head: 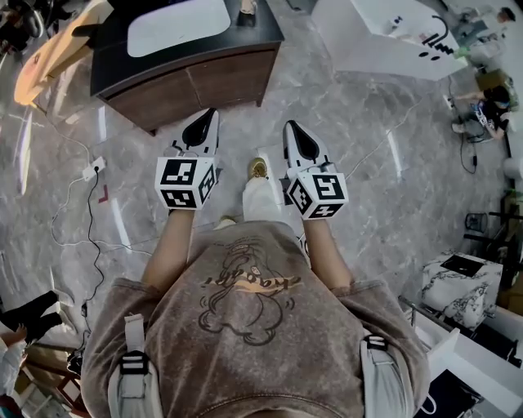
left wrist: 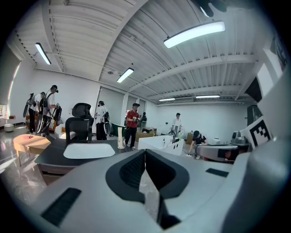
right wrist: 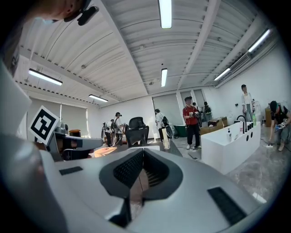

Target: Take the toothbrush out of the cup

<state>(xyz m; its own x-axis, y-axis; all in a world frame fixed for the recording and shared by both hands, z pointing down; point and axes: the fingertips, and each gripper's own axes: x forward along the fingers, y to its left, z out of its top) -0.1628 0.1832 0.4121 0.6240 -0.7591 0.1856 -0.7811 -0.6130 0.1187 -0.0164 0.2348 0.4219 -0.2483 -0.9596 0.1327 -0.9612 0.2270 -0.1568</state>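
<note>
The left gripper (head: 210, 116) and the right gripper (head: 291, 126) are held side by side above the grey floor (head: 392, 188), each with its jaws pressed together and nothing between them. Well ahead stands the dark counter (head: 110, 69) with its white basin (head: 176, 24). The cup (left wrist: 120, 138) stands upright by the counter's right edge, just beside the basin and well apart from both pairs of jaws; the toothbrush is too small to make out.

I see vanity (head: 192, 77) ahead, basin (head: 176, 26) sunk in its top, cup (left wrist: 120, 139) on top right of basin, white unit (head: 376, 37) further right.
</note>
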